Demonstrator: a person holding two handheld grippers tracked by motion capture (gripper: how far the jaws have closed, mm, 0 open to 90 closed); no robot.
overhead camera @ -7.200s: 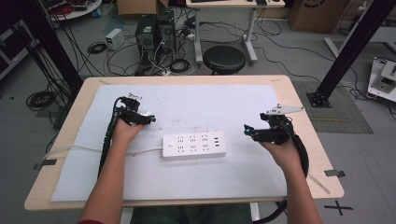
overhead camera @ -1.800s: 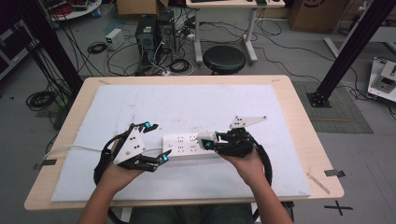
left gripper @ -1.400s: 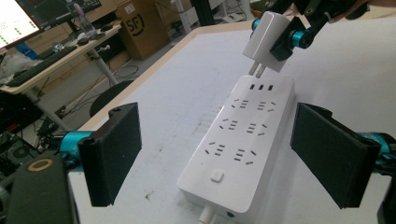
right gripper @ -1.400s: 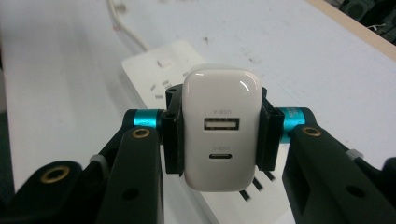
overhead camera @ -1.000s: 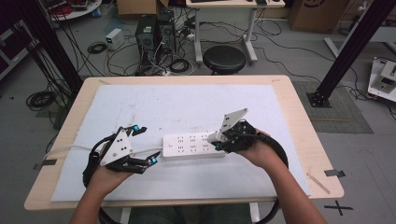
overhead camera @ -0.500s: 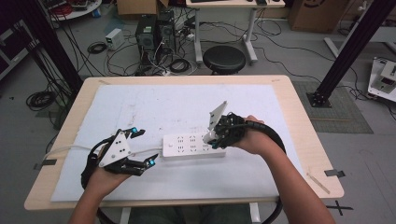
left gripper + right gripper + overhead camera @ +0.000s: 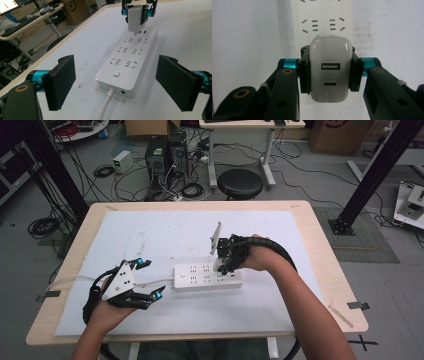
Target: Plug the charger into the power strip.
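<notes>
A white power strip (image 7: 200,277) (image 7: 130,62) (image 7: 322,15) lies on the white mat, its white cord (image 7: 106,105) trailing towards the table's left side. My right gripper (image 7: 222,264) (image 7: 329,75) (image 7: 137,11) points down over the strip's right end, shut on a white USB charger (image 7: 329,50) (image 7: 136,17). The charger's prongs hang close above the sockets there; I cannot tell whether they touch. My left gripper (image 7: 150,279) (image 7: 120,82) stands open at the strip's cord end, with its pads (image 7: 62,80) wide on either side and apart from the strip.
The white mat (image 7: 165,230) covers most of the wooden table (image 7: 330,270). Beyond the far edge stand a black stool (image 7: 240,182), computer towers (image 7: 162,155) and floor cables. A black frame post (image 7: 372,175) rises at the right.
My right gripper has carried the charger leftward and turned it downward over the strip's right end. The left gripper has barely moved and stays open.
</notes>
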